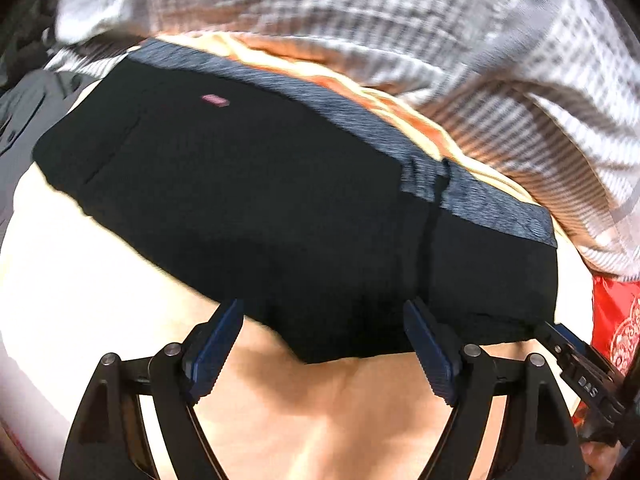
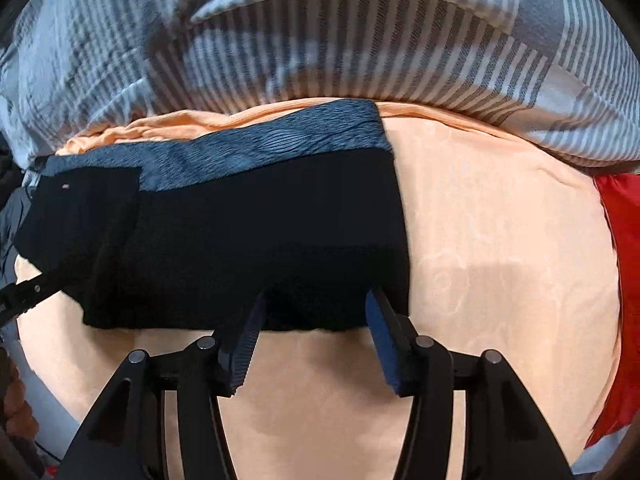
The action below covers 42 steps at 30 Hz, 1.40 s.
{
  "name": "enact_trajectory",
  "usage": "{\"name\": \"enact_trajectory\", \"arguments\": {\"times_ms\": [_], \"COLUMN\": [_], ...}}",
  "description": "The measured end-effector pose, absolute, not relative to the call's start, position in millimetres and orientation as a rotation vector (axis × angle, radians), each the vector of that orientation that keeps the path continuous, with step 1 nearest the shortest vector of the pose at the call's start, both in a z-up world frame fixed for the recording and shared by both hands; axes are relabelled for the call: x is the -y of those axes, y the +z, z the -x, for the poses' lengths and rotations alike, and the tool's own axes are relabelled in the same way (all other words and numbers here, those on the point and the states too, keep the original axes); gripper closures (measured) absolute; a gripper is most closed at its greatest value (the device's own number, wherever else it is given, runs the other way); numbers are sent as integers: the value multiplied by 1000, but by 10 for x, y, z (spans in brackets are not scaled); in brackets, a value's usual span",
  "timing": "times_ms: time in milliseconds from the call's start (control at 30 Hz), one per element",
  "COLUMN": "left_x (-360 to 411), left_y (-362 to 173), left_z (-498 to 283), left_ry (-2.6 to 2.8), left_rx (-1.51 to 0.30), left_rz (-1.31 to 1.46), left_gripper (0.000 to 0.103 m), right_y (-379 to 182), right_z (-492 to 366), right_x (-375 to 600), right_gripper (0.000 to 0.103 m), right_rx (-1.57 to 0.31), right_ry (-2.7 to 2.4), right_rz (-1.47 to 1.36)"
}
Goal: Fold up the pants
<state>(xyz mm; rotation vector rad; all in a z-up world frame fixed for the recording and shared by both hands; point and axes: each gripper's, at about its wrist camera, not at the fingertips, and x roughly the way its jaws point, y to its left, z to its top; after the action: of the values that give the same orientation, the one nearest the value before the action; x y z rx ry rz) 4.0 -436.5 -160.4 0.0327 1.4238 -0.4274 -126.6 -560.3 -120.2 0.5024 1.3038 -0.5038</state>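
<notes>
1. Left wrist view shows the pants (image 1: pixel 256 184) lying as a compact black bundle on the peach bed sheet (image 1: pixel 328 412), the grey-blue waistband (image 1: pixel 344 120) along the far edge, next to the striped duvet (image 1: pixel 400 28).
2. My left hand-held gripper (image 1: pixel 323 346) is spread wide with nothing between its jaws; its blue pads (image 1: pixel 218 350) sit at the near hem of the bundle, and I cannot tell whether they touch it.
3. Right wrist view gives the same bundle from the other side — the pants (image 2: pixel 256 232) reach only partway across the sheet, with bare peach to their right and a red cloth (image 2: pixel 620 240) at the far right.
4. My right hand-held gripper (image 2: pixel 316 338) is likewise open and empty, fingertips at the near right corner of the fabric; the left tool's tip (image 2: pixel 24 294) shows at the left edge.
5. I judge the fold largely made — the legs seem doubled up towards the waistband.
6. Next, I think, comes either one more fold or a smoothing pass: each jaw would need to close on a near corner, lift low and carry it evenly, so the layers do not slide.
</notes>
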Motion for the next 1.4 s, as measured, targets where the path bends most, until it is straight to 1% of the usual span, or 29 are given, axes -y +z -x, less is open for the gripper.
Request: {"name": "enact_trajectory", "arguments": {"times_ms": [233, 433, 467, 600, 667, 767, 900, 1000, 1067, 1300, 1400], "left_x": [3903, 3408, 3295, 2991, 2860, 2693, 2628, 2617, 2629, 2755, 2828], "left_y": [-1661, -1698, -1719, -1824, -1896, -2035, -2202, -2248, -2253, -2277, -2265], "left_z": [-256, -573, -649, -876, -975, -1092, -1178, -1201, -1228, -1299, -1304], "left_ry": [-347, -255, -238, -222, -240, -279, -318, -348, -366, -361, -342], "left_rx": [-1420, -1385, -1381, -1372, -1368, -1362, -1365, -1355, -1349, -1333, -1325], "left_rz": [10, 86, 110, 233, 322, 445, 548, 612, 639, 629, 582], "left_gripper": [20, 20, 20, 20, 20, 20, 20, 20, 20, 20, 19], "right_y": [-1106, -1230, -1284, -1594, -1612, -1649, -1687, -1723, -1745, -1821, -1836], "right_z": [927, 474, 433, 310, 296, 286, 265, 228, 213, 122, 126], "right_x": [5138, 4857, 4851, 4840, 4806, 4760, 4724, 4685, 4650, 4604, 4616], "right_gripper": [41, 39, 38, 38, 37, 33, 31, 28, 28, 28, 28], "right_rx": [-1308, -1322, -1331, -1410, -1410, -1418, -1429, -1433, -1435, -1435, -1433], "right_ry": [-422, -362, -357, -354, -348, -331, -327, -326, -329, -331, -331], "right_rz": [-417, -341, -340, -356, -327, -299, -275, -262, -246, -235, -234]}}
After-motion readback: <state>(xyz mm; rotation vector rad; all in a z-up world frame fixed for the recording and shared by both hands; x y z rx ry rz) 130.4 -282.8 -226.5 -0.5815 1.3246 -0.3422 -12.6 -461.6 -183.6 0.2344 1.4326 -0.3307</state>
